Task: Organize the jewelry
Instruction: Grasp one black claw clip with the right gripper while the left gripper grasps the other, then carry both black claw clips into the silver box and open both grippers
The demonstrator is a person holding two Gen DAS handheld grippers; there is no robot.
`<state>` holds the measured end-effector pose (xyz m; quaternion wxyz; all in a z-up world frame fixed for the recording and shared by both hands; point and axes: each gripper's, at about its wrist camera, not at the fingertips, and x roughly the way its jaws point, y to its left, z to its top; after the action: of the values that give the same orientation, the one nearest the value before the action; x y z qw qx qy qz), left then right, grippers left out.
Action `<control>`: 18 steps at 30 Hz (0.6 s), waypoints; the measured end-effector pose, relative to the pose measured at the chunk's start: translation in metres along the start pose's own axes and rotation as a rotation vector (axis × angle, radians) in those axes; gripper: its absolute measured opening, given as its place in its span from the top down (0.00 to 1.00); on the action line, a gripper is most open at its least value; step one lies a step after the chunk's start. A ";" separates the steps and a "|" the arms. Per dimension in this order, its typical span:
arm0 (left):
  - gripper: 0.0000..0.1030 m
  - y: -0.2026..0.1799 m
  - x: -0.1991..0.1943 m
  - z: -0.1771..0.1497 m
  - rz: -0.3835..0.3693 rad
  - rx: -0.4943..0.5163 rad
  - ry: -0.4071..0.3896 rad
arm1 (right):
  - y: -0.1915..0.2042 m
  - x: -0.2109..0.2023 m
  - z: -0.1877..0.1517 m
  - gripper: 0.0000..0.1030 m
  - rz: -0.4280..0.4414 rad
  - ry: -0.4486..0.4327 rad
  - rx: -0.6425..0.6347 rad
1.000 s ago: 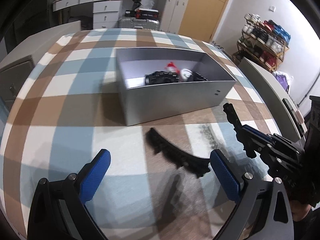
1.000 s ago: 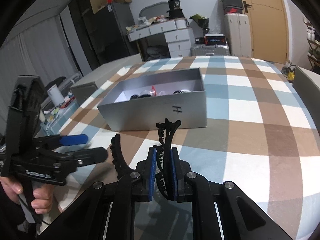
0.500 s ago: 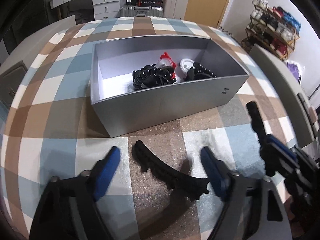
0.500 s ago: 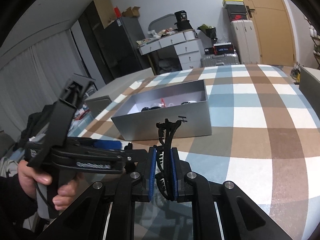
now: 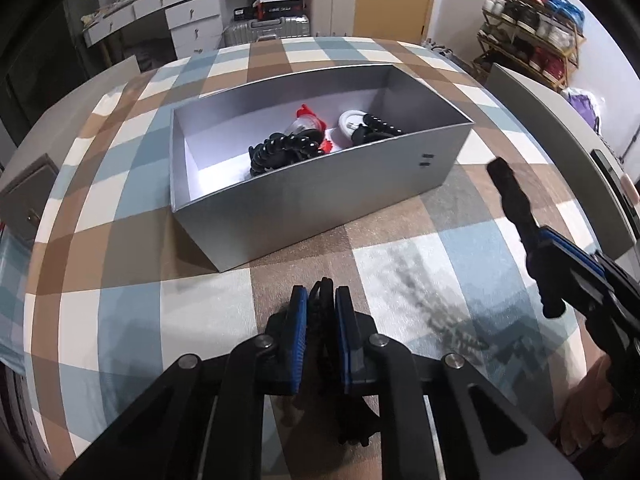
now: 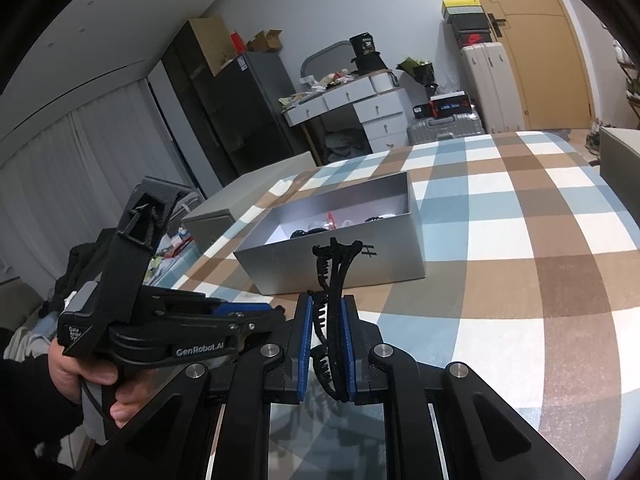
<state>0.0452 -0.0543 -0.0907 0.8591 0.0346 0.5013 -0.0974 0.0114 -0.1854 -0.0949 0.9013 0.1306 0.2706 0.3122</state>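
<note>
My left gripper is shut on a black curved hair clip, low over the checked tablecloth just in front of the silver box. The box holds black spiral hair ties, a red-trimmed piece and a white round piece. My right gripper is shut on a black toothed claw clip that stands up between its blue pads. In the left wrist view the right gripper hovers at the right with that clip sticking out. The left gripper shows beside it, held by a hand.
The checked tablecloth covers a round table. A grey block stands off its right edge and a grey cabinet off its left. White drawers, suitcases and a shoe rack line the room behind.
The left jaws have gone from wide open to shut on the curved black clip that lay on the cloth, and the gripper has moved closer to the box. The right gripper has tilted upward, still gripping its clip.
</note>
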 end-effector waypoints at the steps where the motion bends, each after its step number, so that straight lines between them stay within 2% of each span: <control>1: 0.91 0.000 -0.001 0.000 -0.002 -0.001 -0.005 | 0.000 0.000 0.000 0.87 0.000 -0.001 0.001; 8: 0.91 0.005 -0.012 0.002 -0.015 -0.020 -0.031 | 0.000 0.000 0.000 0.87 -0.002 -0.010 -0.002; 14: 0.91 0.007 -0.029 0.005 -0.003 -0.032 -0.087 | 0.004 0.001 -0.001 0.87 -0.016 -0.005 -0.022; 18: 0.91 0.016 -0.041 0.010 -0.026 -0.067 -0.132 | 0.010 0.003 0.000 0.87 -0.027 0.004 -0.043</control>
<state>0.0373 -0.0343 -0.0509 0.8895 -0.0070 0.4470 -0.0940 0.0082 -0.1763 -0.0922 0.9075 0.1067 0.2674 0.3059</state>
